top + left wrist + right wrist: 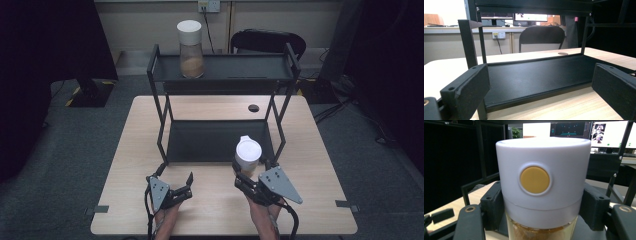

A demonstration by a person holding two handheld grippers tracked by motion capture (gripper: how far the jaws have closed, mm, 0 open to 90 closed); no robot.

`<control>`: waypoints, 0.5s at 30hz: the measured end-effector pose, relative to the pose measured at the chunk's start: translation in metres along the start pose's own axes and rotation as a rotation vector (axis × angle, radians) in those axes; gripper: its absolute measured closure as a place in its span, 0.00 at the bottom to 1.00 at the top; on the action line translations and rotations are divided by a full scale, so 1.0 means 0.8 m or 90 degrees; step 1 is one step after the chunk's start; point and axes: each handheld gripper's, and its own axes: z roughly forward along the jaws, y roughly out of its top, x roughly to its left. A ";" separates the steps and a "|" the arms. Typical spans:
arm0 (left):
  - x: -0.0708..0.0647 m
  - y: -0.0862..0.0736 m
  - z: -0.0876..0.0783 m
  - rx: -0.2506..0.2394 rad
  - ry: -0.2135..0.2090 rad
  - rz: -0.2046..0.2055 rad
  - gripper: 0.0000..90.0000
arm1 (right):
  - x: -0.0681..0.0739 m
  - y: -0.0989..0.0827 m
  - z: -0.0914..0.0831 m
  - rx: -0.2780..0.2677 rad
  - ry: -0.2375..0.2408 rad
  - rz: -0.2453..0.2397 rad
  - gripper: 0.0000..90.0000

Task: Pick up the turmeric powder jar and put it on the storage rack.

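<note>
The right tongs (248, 172) clamp a white-lidded jar (248, 153) in the high view, at the front edge of the black rack's lower shelf (215, 142); the left tongs (176, 181) sit wide and empty on the table (135, 150), and a second jar (190, 49) stands on the upper shelf. In the left gripper view, parted jaws face the lower shelf (534, 77). In the right gripper view, both jaws press the jar (541, 182) just under its lid, yellow button facing the camera.

Light: dim room, soft overhead glow on the table (210, 210).
Glare: bright far monitors (609, 133).
Focus: slightly soft throughout.
</note>
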 end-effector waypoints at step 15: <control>0.000 0.000 0.000 0.001 0.001 0.001 0.01 | -0.012 0.040 0.025 -0.033 -0.005 -0.001 0.33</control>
